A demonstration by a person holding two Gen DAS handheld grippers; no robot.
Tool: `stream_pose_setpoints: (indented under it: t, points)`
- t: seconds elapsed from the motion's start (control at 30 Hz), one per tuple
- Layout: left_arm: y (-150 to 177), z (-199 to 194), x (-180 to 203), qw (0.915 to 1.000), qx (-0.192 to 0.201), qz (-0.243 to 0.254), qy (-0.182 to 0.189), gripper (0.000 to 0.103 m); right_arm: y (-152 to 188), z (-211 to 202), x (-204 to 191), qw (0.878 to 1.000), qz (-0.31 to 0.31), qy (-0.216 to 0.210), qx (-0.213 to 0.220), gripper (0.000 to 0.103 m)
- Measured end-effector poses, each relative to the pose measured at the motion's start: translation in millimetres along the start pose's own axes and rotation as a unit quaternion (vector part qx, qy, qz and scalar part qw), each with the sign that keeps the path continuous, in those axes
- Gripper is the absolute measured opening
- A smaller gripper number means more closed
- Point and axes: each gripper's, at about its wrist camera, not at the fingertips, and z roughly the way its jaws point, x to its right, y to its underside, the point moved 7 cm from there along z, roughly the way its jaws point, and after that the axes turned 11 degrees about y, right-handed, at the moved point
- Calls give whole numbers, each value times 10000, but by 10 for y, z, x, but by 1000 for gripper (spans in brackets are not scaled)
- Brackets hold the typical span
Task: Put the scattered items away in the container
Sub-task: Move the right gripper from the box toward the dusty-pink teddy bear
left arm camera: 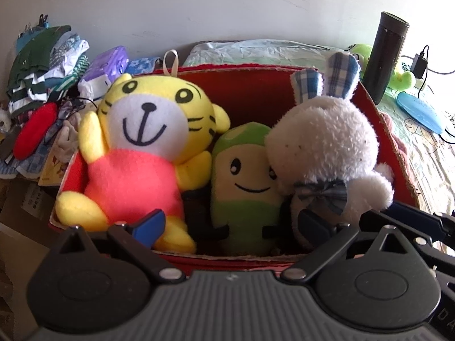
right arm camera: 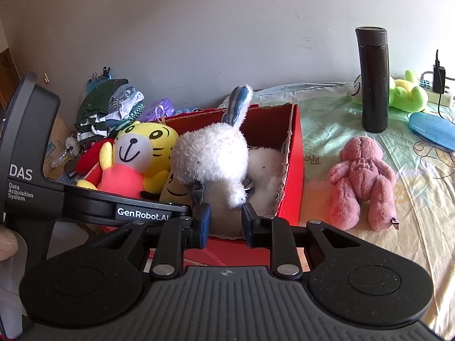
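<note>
Three fuzzy plush toys [left arm camera: 244,182] fill red cardboard box [left arm camera: 250,85]; left claw [left arm camera: 233,224] spread wide, right claw [right arm camera: 226,221] nearly closed, empty.

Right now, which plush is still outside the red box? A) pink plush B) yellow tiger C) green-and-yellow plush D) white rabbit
A: the pink plush lies on the bedsheet to the right of the red box, while the tiger, the rabbit and the green plush sit inside it.
</note>
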Motion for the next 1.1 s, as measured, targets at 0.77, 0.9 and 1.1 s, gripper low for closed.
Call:
stream_pose_setpoints:
  t: [0.77, 0.9, 1.1]
  points:
    - [-40, -18, -29, 9992, -34, 233, 326, 100, -28, -9, -1, 9991, 254, 284, -182, 25]
    - [-48, -84, -60, 9992, 5, 201, 340, 100, -31, -38, 6, 9990, 304, 280, -193, 25]
    - [-58, -201, -100, 9994, 91, 108, 307, 100, -75, -138, 36, 9990, 318, 310, -87, 26]
